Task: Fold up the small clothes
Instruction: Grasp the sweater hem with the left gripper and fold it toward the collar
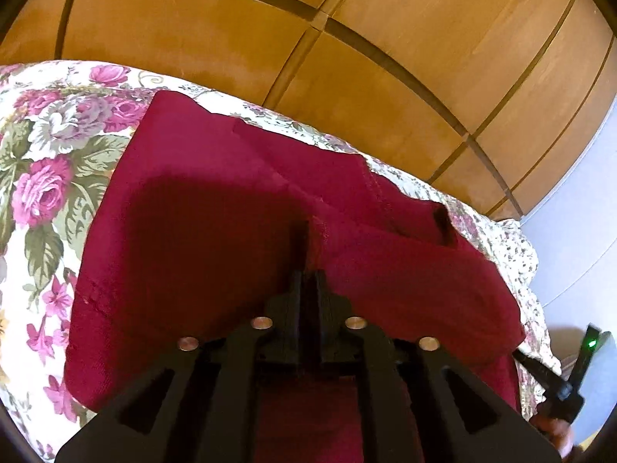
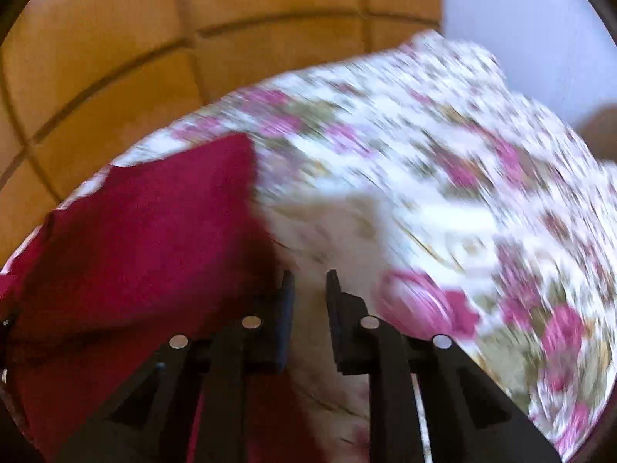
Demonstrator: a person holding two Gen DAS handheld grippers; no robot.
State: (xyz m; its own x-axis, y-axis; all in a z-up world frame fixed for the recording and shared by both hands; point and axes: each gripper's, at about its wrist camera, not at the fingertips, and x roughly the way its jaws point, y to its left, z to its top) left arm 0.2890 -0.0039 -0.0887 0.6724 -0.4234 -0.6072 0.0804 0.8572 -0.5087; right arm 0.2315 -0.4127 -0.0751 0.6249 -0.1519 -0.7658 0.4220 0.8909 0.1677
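Left gripper (image 1: 308, 281) pinching fold of dark red garment (image 1: 216, 208) lying on floral bedspread (image 1: 54, 146); right gripper (image 2: 308, 281) hovering spread, holding nothing, just right of garment.

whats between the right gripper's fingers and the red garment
Nothing but bare floral bedspread: in the right wrist view the open right hand-held gripper hangs beside the red garment, whose edge lies left of its fingers.

A bedroom: floral bedspread (image 1: 50, 146) (roses) before wooden wardrobe (image 1: 231, 38).

Floral bedspread (image 2: 443, 177) motion-blurred throughout
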